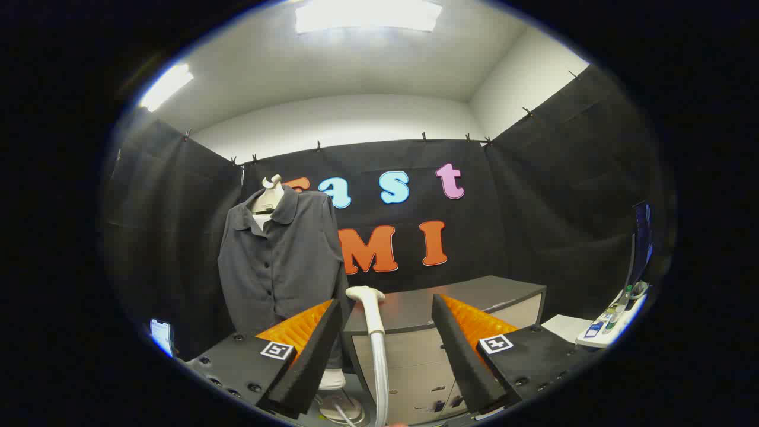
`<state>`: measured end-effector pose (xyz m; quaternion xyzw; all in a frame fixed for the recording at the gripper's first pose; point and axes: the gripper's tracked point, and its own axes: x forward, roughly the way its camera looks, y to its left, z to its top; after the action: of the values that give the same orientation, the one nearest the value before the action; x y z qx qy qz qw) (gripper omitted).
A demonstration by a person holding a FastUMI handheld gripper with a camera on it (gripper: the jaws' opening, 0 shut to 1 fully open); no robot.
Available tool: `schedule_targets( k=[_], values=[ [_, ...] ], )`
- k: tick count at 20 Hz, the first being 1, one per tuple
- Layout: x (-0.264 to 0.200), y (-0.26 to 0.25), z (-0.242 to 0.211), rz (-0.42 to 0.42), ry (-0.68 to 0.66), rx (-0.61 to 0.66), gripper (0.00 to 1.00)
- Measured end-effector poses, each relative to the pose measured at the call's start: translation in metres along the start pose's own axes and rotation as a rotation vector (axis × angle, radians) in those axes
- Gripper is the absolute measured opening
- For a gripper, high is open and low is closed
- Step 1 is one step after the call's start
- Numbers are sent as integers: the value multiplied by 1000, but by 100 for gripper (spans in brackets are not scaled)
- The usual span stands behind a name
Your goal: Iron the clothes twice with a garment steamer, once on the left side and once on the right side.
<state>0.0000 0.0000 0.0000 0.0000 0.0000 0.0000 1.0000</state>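
A dark grey button-up shirt (pixel 278 255) hangs on a pale hanger (pixel 270 193) against the black wall, beyond my left finger. The white garment steamer wand (pixel 375 320) stands upright between my fingers, its head at about fingertip height and nearer the left finger (pixel 314 350). Its hose runs down toward a pale base (pixel 335 403) near the floor. My gripper (pixel 386 302) is open, with a gap showing on both sides of the wand. The right finger (pixel 465 350) stands well apart from it.
A grey cabinet (pixel 474 293) with drawers stands just behind the wand, to the right of the shirt. A phone (pixel 161 336) glows low on the left. On the right are a white sheet (pixel 566 326), a white device (pixel 611 320) and a screen (pixel 643 237).
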Motion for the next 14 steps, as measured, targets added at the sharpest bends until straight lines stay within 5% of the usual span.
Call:
schedule_targets(
  k=[14],
  values=[
    [12,14,-7,-1,20,-30,98]
  ],
)
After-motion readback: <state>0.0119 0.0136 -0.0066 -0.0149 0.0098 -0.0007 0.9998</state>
